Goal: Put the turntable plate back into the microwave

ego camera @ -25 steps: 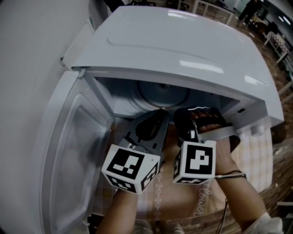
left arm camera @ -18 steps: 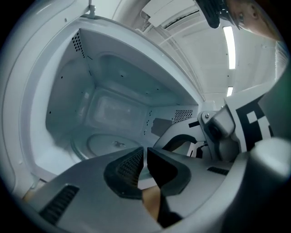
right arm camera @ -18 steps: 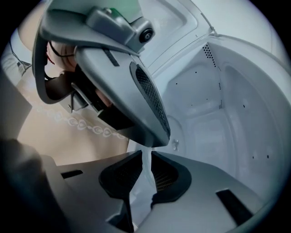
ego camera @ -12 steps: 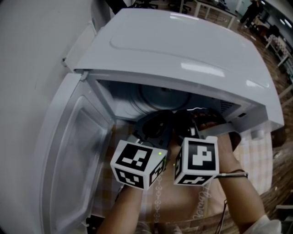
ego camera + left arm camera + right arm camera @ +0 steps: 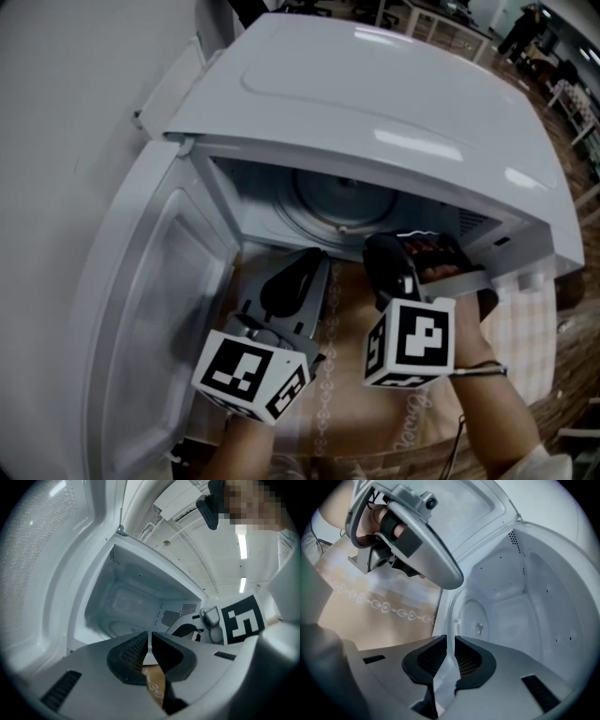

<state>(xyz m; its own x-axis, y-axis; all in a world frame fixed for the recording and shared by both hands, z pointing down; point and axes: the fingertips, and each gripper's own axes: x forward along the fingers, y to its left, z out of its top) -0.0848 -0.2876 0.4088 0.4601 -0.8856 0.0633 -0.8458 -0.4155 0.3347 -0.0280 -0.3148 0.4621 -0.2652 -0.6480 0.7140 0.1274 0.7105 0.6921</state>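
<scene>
Jaws pinched together on the left gripper (image 5: 150,637), barely a slit between the pads and nothing caught in it. Over on the right gripper (image 5: 450,641), jaws just now easing open, only a narrow gap, with the near rim of the turntable plate (image 5: 471,616) running down into that gap; no firm squeeze from the pads to be seen. Glass plate itself down on the cavity floor of the white microwave (image 5: 375,103), round and pale, lying about the middle of that floor. Door (image 5: 141,309) swung wide off the left side, inner face turned up toward the head camera. Right gripper angled down, nosed in at the front right corner of the opening, right marker cube (image 5: 412,342) trailing behind, hand (image 5: 473,328) wrapped around the grip beside it. Left gripper just beside it, level, tips close to the front edge of the opening, left marker cube (image 5: 251,375) lower and to the left. Underneath both grippers, beige cloth with a chain pattern (image 5: 323,403). Checked cloth (image 5: 525,323) off past the microwave's front right corner. White wall (image 5: 56,141) along the left.
</scene>
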